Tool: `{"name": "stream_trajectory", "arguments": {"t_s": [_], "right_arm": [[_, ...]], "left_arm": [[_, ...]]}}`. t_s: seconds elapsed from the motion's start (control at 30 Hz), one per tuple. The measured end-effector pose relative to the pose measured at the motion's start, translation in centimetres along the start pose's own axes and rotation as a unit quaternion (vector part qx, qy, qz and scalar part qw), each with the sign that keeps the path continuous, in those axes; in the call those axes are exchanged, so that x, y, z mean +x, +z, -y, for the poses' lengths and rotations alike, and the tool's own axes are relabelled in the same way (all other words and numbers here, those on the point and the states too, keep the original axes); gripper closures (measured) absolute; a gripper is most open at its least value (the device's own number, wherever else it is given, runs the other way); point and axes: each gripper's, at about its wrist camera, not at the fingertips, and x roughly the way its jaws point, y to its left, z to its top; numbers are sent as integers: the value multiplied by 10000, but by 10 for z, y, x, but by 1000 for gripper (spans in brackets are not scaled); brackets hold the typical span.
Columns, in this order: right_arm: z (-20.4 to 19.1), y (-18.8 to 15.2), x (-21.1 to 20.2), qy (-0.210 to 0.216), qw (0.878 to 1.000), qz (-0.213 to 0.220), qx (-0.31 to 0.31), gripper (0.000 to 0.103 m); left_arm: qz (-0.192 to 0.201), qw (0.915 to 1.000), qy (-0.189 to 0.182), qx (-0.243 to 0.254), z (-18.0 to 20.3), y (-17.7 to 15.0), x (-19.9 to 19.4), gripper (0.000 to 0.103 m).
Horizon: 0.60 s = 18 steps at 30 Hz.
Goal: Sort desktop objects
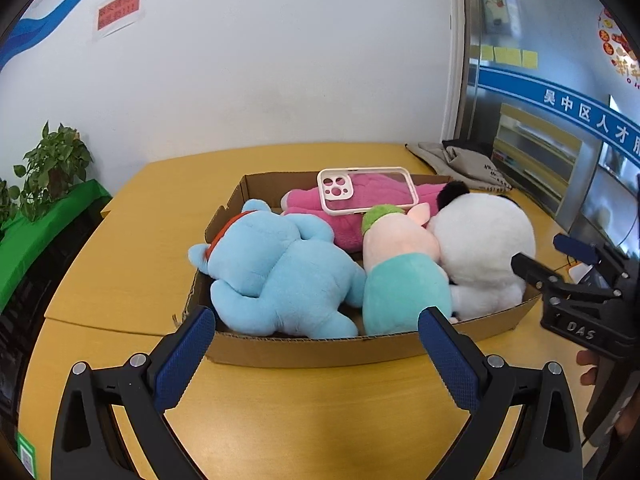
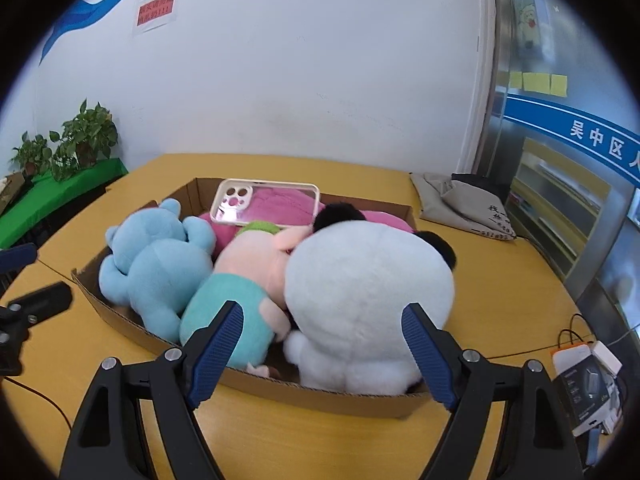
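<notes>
1. Left wrist view: a shallow cardboard box (image 1: pixel 304 346) sits mid-frame on the yellow surface (image 1: pixel 160 216), packed with a blue plush (image 1: pixel 276 272), a pink-and-teal plush (image 1: pixel 400 280), a white panda plush (image 1: pixel 484 248) and a magenta plush (image 1: pixel 360 216).
2. A clear phone case (image 1: pixel 366 190) lies on the magenta plush at 12 o'clock in the box.
3. The left tool (image 1: pixel 316 344) hovers at 6 o'clock by the near box wall, spread wide and empty.
4. Right wrist view: the right tool (image 2: pixel 322 348) is spread wide and empty, over the near wall before the panda.
5. A grey bag (image 2: pixel 452 204) lies at 2 o'clock, and a small carton (image 2: pixel 588 384) at 4 o'clock.
</notes>
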Motion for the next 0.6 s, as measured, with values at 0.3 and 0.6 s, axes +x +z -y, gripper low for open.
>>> {"name": "stream_trajectory", "arguments": {"t_s": [0.3,0.6], "right_arm": [[9,-19,-6,-34,9999,-129,61,22],[7,-20,-15,-4,9999,-115,-5,22]], "left_arm": [[30,9998,-41,-182,7,-11,-4,0],[44,9998,-12,-168,12,-18,-9,0]]}}
